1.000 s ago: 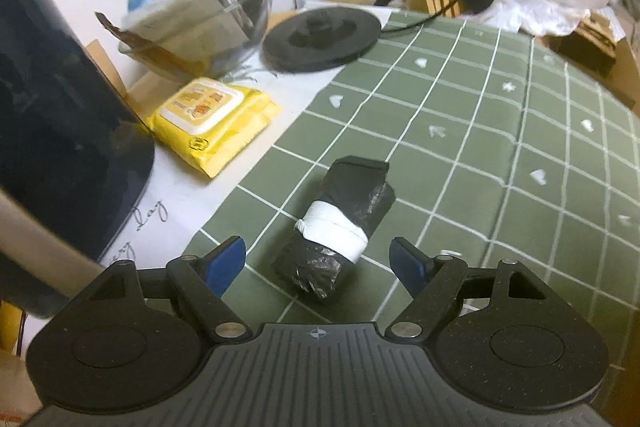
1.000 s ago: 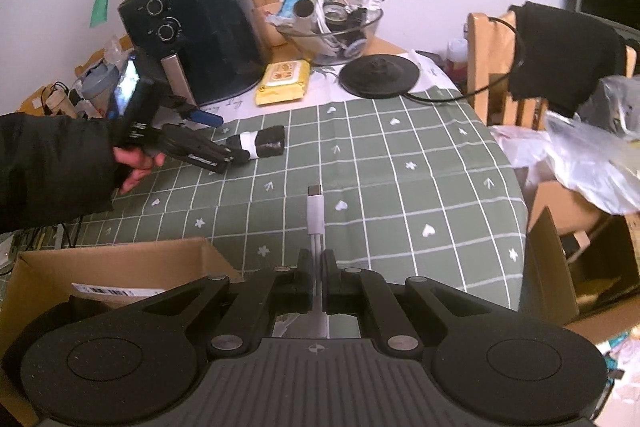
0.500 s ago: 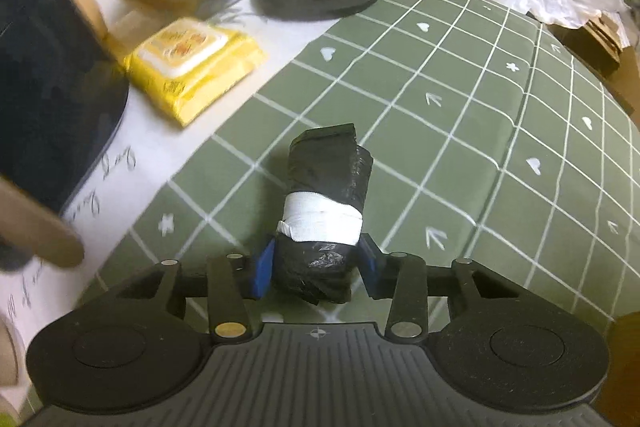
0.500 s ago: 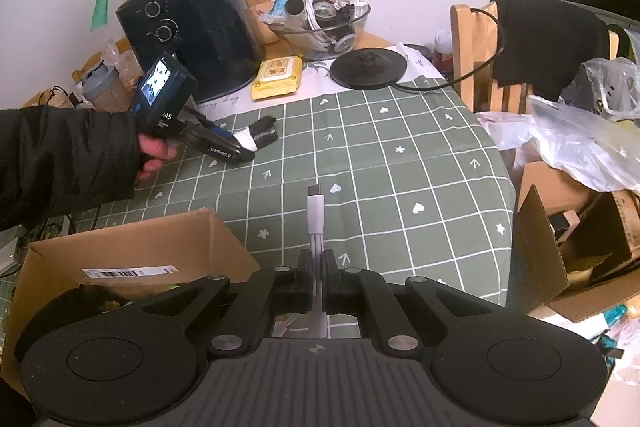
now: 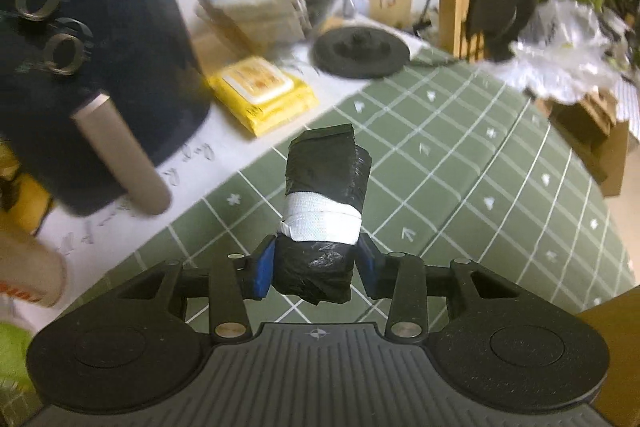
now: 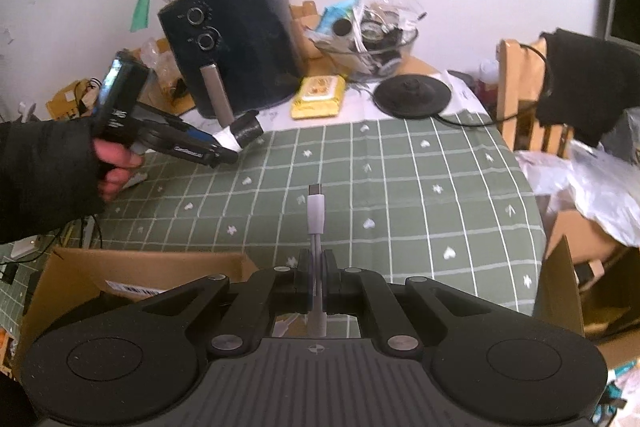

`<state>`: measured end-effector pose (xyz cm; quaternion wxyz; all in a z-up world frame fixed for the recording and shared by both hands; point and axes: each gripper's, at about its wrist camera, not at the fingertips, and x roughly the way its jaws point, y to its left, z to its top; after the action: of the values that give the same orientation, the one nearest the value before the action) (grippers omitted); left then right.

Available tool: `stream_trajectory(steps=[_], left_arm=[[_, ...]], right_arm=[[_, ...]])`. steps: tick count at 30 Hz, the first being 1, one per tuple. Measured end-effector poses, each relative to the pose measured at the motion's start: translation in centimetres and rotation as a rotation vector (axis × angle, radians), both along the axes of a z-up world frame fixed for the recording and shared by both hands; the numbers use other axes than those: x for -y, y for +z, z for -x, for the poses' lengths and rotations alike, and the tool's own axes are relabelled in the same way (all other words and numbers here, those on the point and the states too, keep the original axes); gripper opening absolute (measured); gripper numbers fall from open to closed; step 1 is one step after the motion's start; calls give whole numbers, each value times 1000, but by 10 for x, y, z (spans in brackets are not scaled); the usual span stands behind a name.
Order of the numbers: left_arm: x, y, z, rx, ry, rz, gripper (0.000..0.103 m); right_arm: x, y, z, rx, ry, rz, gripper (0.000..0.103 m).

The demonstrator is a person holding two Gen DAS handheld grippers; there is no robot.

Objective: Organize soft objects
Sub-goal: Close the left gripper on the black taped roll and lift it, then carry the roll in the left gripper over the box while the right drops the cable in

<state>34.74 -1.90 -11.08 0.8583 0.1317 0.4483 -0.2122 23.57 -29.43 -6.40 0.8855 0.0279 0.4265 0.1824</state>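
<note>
Left wrist view: the left tongs (image 5: pixel 316 269) are clamped on the near end of a roll (image 5: pixel 325 199) of black plastic bags bound with a white band (image 5: pixel 320 217). Blue pads (image 5: pixel 264 269) press its sides just below that band. Most of the roll sticks out forward past the tips, and from the right wrist view it appears lifted off the surface (image 5: pixel 480 163), in front of the air fryer (image 6: pixel 236 39).

Right wrist view: the right tongs (image 6: pixel 316 279) are closed on a white cable (image 6: pixel 316 215), its plug pointing forward over the green checked cloth. An open cardboard box (image 6: pixel 132 271) sits low at the left, near the surface's edge; it looks like the probable place for soft things, though that is only a guess.

Risks from here, as I judge them:
- The grip is on the roll's tail end, on slick, squashy plastic. A quick swing could let it pivot or slide out of the pads.
- The fryer handle (image 5: pixel 120 155) and the yellow wipes pack (image 5: pixel 264 93) lie close to the left tongs; a wide turn could clip them.
- Both arms heading for the box together could tangle the cable with the roll.
</note>
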Motion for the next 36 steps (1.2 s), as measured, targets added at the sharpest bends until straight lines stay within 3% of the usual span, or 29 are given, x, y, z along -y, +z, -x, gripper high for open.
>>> stream_trajectory(steps=[23, 36], left_arm=[[-19, 101, 108, 123, 216, 144, 41], [-14, 129, 171, 145, 285, 227, 41]], right_arm=[[-8, 38, 12, 84, 188, -86, 4], [-12, 56, 27, 60, 259, -165, 4]])
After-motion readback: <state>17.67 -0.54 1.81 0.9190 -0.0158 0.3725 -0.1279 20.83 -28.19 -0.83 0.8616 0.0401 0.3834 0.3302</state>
